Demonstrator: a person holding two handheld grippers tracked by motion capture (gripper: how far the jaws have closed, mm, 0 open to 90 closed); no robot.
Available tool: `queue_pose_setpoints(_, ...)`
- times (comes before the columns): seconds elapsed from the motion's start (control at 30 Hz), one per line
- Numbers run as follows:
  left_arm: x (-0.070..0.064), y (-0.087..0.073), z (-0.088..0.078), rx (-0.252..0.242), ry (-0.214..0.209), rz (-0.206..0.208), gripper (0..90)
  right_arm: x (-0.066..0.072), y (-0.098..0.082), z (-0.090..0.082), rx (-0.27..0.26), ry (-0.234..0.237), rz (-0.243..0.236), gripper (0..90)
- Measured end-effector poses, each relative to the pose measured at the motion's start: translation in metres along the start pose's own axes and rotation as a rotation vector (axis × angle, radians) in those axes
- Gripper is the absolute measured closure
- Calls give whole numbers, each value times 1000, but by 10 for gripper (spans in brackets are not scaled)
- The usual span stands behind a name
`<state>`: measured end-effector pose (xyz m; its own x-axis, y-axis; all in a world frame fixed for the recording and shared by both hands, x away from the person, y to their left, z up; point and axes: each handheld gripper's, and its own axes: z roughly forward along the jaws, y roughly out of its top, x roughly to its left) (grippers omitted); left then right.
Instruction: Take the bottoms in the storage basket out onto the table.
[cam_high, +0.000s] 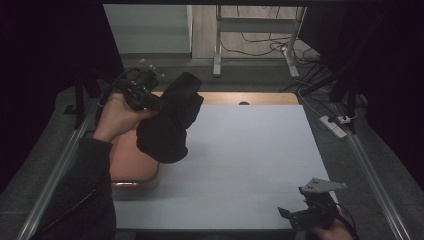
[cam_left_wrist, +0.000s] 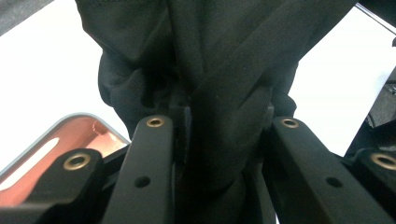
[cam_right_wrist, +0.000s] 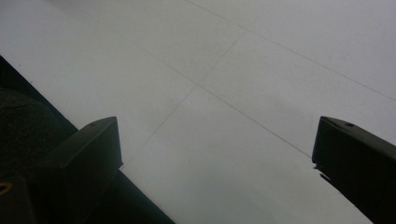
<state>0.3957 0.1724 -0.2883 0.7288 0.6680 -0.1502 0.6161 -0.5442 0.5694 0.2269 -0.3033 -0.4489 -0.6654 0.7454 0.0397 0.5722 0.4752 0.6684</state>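
A black cloth (cam_high: 167, 127) hangs bunched above the left part of the white table (cam_high: 250, 150), held up off the surface. My left gripper (cam_high: 172, 97) is shut on its upper part. In the left gripper view the cloth (cam_left_wrist: 224, 70) is squeezed between the two black jaws of that gripper (cam_left_wrist: 219, 121) and hides their tips. Near the table's front right corner, my right gripper (cam_high: 290, 215) is held low. In the right gripper view its jaws (cam_right_wrist: 217, 144) stand wide open over the bare white table (cam_right_wrist: 233, 70), with nothing between them.
An orange tray (cam_high: 132, 167) lies at the table's left edge, partly under the hanging cloth; its rim (cam_left_wrist: 79, 135) also appears in the left gripper view. Beyond the table stand a desk frame (cam_high: 217, 45) and floor cables. A power strip (cam_high: 334, 126) lies at the right.
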Motion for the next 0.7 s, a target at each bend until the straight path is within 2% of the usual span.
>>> queue_pose_setpoints(0.37, -18, 19, 17, 14, -17, 47, 710, 0, 0, 0, -2, 1, -2, 15)
queue_pose_setpoints(0.7, -30, 28, 34, 42, -39, 103, 710, 0, 0, -1, -4, 2, -4, 15)
